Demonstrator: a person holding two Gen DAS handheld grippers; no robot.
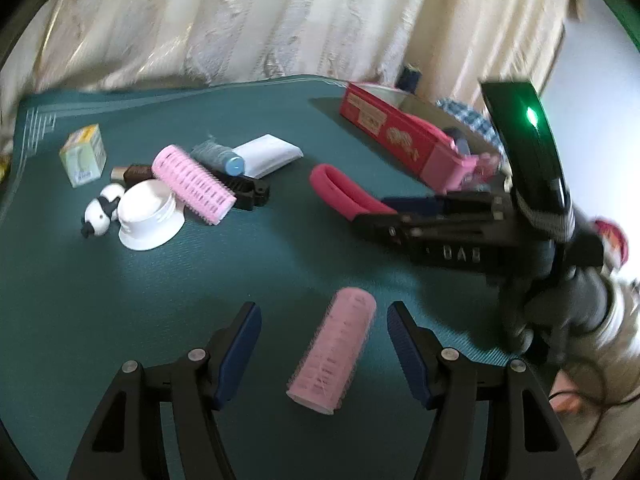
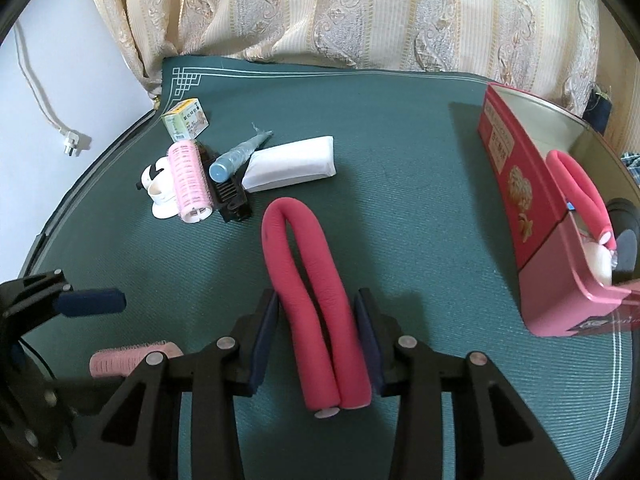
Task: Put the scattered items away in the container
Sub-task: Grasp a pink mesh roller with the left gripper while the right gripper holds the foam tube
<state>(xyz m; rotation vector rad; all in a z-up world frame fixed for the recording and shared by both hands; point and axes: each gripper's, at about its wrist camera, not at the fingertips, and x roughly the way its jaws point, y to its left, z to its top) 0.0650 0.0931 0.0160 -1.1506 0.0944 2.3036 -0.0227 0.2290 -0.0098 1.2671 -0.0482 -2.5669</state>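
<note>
A pink hair roller [image 1: 334, 350] lies on the green mat between the pads of my open left gripper [image 1: 324, 340], touching neither pad; it also shows in the right wrist view [image 2: 128, 358]. My right gripper [image 2: 316, 334] is shut on a folded red foam curler [image 2: 316, 280], also seen in the left wrist view [image 1: 344, 194]. The red box [image 2: 516, 184] stands at the right and holds a pink foam curler [image 2: 580, 188] and other small items; it also shows in the left wrist view [image 1: 392, 134].
A cluster lies at the mat's far left: a second pink roller [image 1: 194, 184], white jar lid [image 1: 146, 216], panda figure [image 1: 100, 216], black comb [image 2: 228, 192], blue-capped tube [image 2: 236, 158], white packet [image 2: 292, 168], small carton [image 2: 186, 124]. Curtains hang behind.
</note>
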